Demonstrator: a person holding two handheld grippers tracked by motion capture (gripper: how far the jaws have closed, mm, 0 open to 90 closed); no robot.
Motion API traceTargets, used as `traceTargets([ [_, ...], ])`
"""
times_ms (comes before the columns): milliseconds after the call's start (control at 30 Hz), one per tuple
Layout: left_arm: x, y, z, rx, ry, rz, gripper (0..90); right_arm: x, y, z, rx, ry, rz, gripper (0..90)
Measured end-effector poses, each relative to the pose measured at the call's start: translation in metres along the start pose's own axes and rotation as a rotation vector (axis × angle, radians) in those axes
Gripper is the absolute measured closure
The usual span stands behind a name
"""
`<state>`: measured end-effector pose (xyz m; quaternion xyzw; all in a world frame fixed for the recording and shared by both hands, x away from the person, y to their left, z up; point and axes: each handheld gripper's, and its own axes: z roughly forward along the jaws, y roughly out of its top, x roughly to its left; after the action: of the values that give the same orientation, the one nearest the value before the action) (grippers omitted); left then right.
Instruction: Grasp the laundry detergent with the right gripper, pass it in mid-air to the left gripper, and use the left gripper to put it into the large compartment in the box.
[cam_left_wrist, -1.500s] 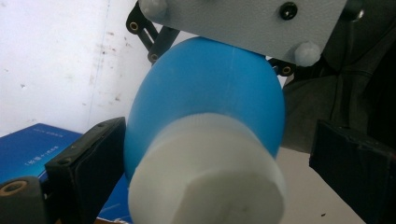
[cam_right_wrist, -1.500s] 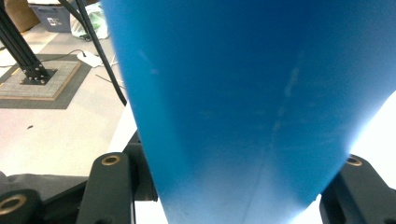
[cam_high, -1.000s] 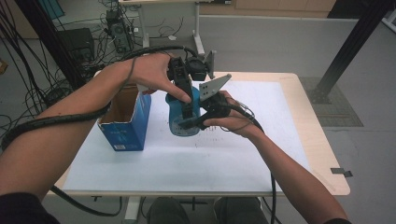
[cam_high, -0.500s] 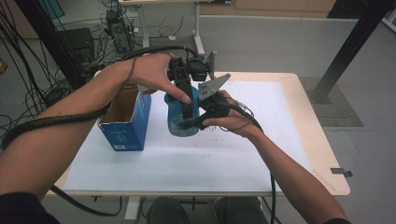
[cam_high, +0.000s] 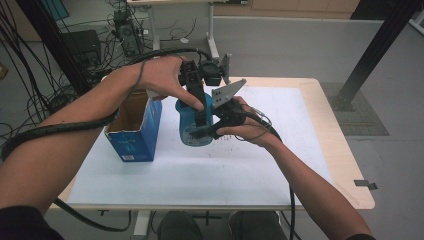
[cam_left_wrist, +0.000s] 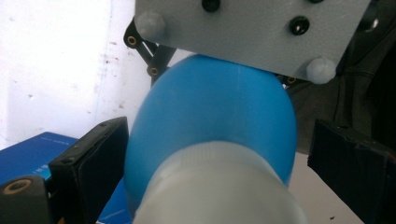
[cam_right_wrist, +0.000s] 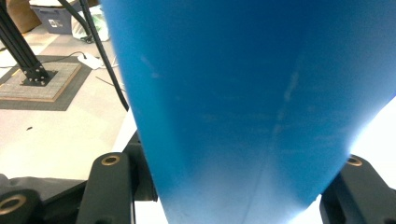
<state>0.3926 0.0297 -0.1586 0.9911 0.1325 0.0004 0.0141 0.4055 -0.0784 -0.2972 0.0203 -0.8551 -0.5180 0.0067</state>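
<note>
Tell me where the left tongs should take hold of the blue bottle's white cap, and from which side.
Grip the white cap across its round side wall, coming straight down from above. The blue bottle stands upright on the table with the right tongs shut on its body, so the cap faces up. In the left gripper view the left tongs already straddle it, pads apart on either side.

— What surrounds the work area?
— A wood-edged counter (cam_high: 330, 135) topped by a white sheet (cam_high: 280, 165), standing on a grey floor (cam_high: 300, 45).

— And behind it?
— Tangled black cables (cam_high: 30, 70) and dark electronics boxes (cam_high: 82, 45) at the far left, with a second table's white legs (cam_high: 212, 30) beyond.

— To the right?
— A black metal strut (cam_high: 375, 50) slants down to a grey floor mat (cam_high: 365, 115). Lighting is even and dim.
</note>
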Motion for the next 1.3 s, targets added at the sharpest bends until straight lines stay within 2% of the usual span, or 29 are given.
traceTargets([
  [67, 0.0003, -0.0002, -0.0006, 0.001, -0.002, 0.002, 6.8, 0.0002, 0.0003, 0.0001, 0.001, 0.002, 0.0, 42.0],
  [100, 0.0002, -0.0003, -0.0003, 0.0, -0.001, 0.002, 7.0, -0.0008, 0.0002, 0.0003, 0.006, -0.01, -0.016, 42.0],
  [200, 0.0005, -0.0003, 0.0001, 0.003, -0.001, 0.005, 7.2, 0.0, 0.0004, 0.0003, 0.005, -0.004, -0.005, 42.0],
  [433, 0.0011, 0.0, -0.0004, -0.001, 0.0, 0.006, 7.6, -0.001, 0.0, 0.0003, 0.012, -0.015, -0.02, 42.0],
  [1300, 0.0006, -0.0014, -0.0028, -0.004, -0.003, 0.013, 9.2, 0.0009, 0.0019, 0.0004, 0.008, -0.021, -0.021, 42.0],
])
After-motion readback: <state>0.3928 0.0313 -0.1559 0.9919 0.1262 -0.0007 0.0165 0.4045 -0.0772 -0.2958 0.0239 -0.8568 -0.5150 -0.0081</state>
